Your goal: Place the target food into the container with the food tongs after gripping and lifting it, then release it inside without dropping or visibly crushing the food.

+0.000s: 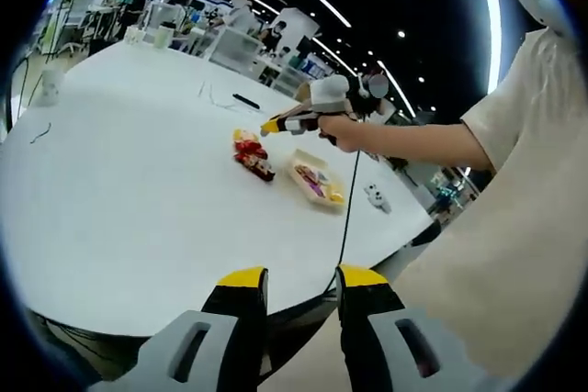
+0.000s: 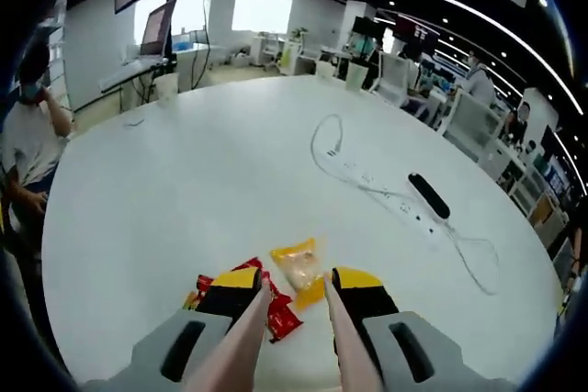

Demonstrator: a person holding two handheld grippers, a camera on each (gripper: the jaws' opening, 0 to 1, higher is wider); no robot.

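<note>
A big white round table [image 2: 184,181] spreads out ahead of both claws. On it, a power strip [image 2: 386,195] and a black remote [image 2: 428,196] lie far beyond the right claw [image 2: 296,289]. A tray [image 1: 314,176] sits below that claw. Its jaws are partly apart, clamping pinkish tongs [image 2: 285,346]. Snack packets [image 2: 285,286] lie at the tong tips. The left claw [image 1: 301,280] hangs apart, holding nothing.
</note>
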